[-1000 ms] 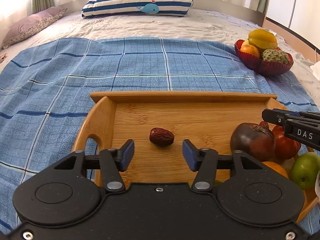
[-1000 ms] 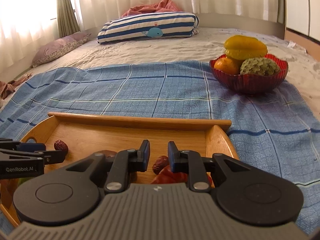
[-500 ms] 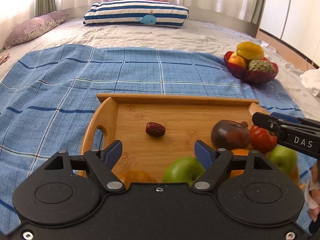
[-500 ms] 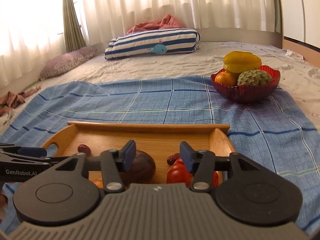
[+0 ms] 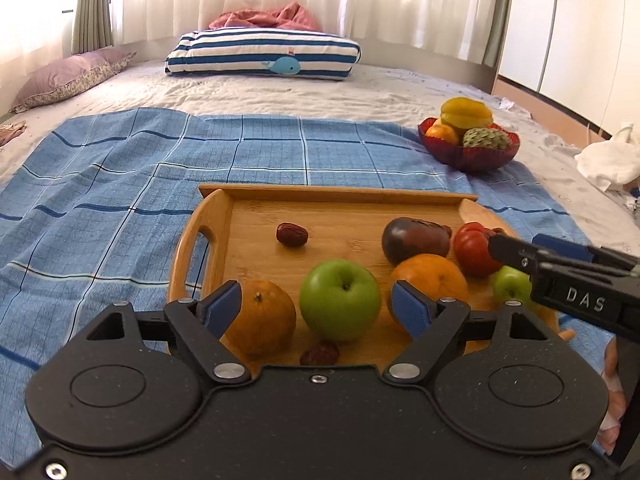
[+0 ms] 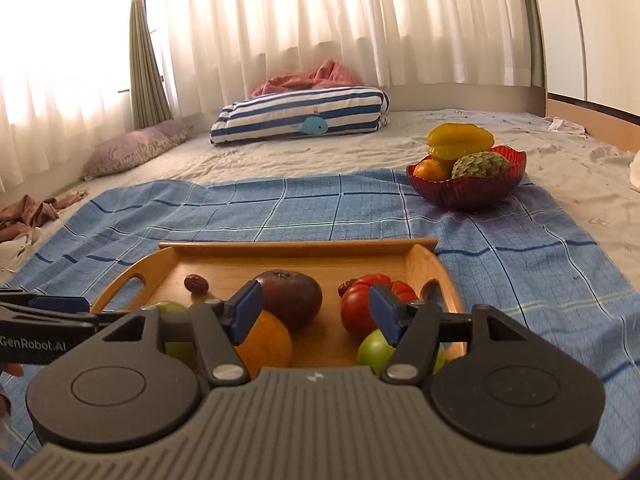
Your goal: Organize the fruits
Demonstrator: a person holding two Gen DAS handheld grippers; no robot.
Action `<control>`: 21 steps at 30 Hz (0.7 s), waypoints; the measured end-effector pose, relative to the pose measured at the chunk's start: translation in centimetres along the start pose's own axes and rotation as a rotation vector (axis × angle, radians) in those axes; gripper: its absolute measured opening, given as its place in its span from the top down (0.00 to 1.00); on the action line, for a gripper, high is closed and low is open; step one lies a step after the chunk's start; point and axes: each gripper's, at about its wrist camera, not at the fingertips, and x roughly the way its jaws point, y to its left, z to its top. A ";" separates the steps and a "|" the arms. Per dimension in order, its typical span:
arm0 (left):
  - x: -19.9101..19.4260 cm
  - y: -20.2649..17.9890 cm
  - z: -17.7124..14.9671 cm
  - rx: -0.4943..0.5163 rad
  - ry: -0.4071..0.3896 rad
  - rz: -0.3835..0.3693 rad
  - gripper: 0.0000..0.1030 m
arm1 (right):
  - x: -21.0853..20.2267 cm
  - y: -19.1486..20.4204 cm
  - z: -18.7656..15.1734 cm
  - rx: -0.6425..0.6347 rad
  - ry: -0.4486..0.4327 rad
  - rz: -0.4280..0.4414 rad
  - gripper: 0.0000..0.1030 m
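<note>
A wooden tray (image 5: 344, 196) lies on the blue checked cloth (image 5: 120, 184) and holds several fruits: a green apple (image 5: 340, 300), two oranges (image 5: 264, 320) (image 5: 430, 276), a dark tomato (image 5: 414, 240), a red tomato (image 5: 474, 248), a small green apple (image 5: 510, 284) and dates (image 5: 292, 235). My left gripper (image 5: 318, 306) is open and empty above the tray's near edge, its jaws either side of the green apple. My right gripper (image 6: 314, 312) is open and empty above the tray's (image 6: 304, 246) near right part, between the dark tomato (image 6: 294, 296) and red tomato (image 6: 360, 308).
A red bowl (image 5: 468, 156) with a starfruit, an orange and a custard apple stands on the cloth at the far right; it also shows in the right wrist view (image 6: 468, 190). A striped pillow (image 5: 264, 58) lies at the head of the bed. White cloth (image 5: 608, 160) lies at the right.
Both grippers have pulled back and risen from the tray, so more fruit shows. Both have opened wider; the right one was nearly shut a second ago.
</note>
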 end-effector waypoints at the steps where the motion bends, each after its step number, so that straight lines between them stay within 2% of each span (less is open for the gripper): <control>1: -0.3 0.0 -0.2 -0.003 -0.004 -0.001 0.21 | -0.4 0.1 -0.3 0.002 -0.004 -0.002 0.28; 10: -2.5 0.0 -1.8 0.006 -0.038 0.019 0.21 | -1.9 0.2 -2.3 0.015 -0.011 -0.008 0.27; 21: -3.2 0.0 -3.1 0.013 -0.041 0.034 0.20 | -2.9 0.1 -3.8 0.034 -0.002 -0.007 0.26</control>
